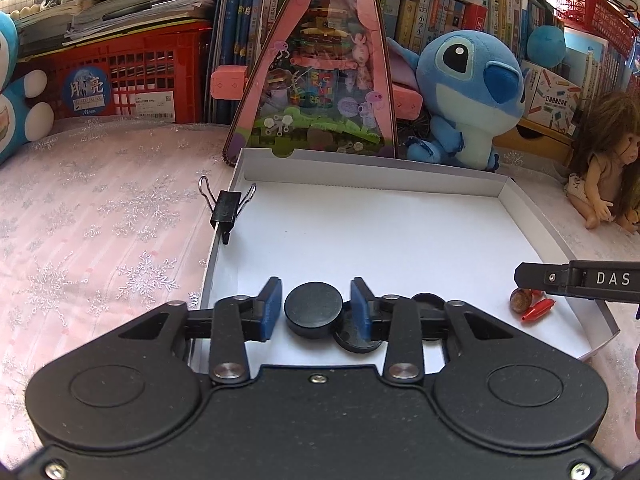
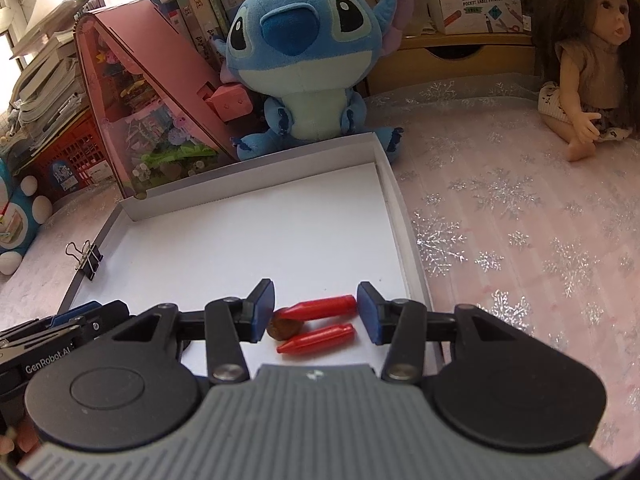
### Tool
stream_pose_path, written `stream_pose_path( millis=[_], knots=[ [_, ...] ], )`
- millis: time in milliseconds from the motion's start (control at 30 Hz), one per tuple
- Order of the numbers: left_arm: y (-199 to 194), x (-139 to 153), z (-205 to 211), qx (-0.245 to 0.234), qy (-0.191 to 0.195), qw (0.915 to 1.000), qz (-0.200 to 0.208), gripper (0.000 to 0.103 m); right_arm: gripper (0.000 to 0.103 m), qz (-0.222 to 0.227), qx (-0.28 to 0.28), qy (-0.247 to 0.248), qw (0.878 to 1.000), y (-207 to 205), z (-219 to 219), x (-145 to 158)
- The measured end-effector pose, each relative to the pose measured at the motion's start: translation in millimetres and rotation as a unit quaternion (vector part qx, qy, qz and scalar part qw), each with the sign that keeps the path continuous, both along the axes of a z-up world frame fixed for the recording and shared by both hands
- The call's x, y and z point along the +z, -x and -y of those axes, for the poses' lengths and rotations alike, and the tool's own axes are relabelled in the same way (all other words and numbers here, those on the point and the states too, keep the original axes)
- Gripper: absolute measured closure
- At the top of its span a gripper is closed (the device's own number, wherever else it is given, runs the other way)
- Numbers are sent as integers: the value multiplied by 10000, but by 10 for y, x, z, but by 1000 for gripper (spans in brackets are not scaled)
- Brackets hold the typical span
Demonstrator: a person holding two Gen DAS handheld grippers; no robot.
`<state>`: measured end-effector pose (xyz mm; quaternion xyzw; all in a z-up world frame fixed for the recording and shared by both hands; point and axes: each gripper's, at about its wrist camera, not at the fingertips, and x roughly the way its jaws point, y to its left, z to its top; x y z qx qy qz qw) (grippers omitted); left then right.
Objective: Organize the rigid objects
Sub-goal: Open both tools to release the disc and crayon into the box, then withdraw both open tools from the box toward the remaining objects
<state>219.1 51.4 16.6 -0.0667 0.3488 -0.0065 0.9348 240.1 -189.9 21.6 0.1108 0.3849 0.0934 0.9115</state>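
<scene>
A shallow white box lid [image 1: 360, 184] [image 2: 256, 196] lies on the pink snowflake cloth. My left gripper [image 1: 316, 310] is open over its near left corner, with a black disc [image 1: 314, 314] between the fingers, apart from the pads. Two more black discs [image 1: 358, 340] lie partly hidden under it. My right gripper [image 2: 316, 312] is open over two red bullet-shaped pieces [image 2: 320, 307] and a brown nut-like piece [image 2: 286, 329]; these also show in the left wrist view [image 1: 536, 307]. A black binder clip [image 1: 226, 210] [image 2: 89, 259] is clipped on the lid's left wall.
A blue Stitch plush [image 1: 468, 92] [image 2: 304, 60] and a pink triangular toy box [image 1: 320, 80] stand behind the lid. A doll [image 2: 580, 60] sits at the right. A red basket [image 1: 120, 80] and books line the back.
</scene>
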Motion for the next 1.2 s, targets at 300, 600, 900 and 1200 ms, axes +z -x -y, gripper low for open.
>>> stream_pose_path(
  millis=[300, 600, 900, 1200],
  knots=[
    [297, 249, 61, -271, -156, 9985, 459, 23, 21, 370, 417, -202, 9982, 279, 53, 93],
    [911, 372, 146, -874, -165, 9929, 791, 16, 15, 1095, 1007, 280, 9885, 912, 38, 203],
    [1536, 312, 181, -1396, -54, 9854, 972, 16, 12, 1468, 1393, 459, 9782, 1510, 38, 186],
    [1999, 139, 222, -1724, -432, 9792, 976, 16, 11, 1571, 1688, 635, 9710, 2020, 67, 63]
  ],
)
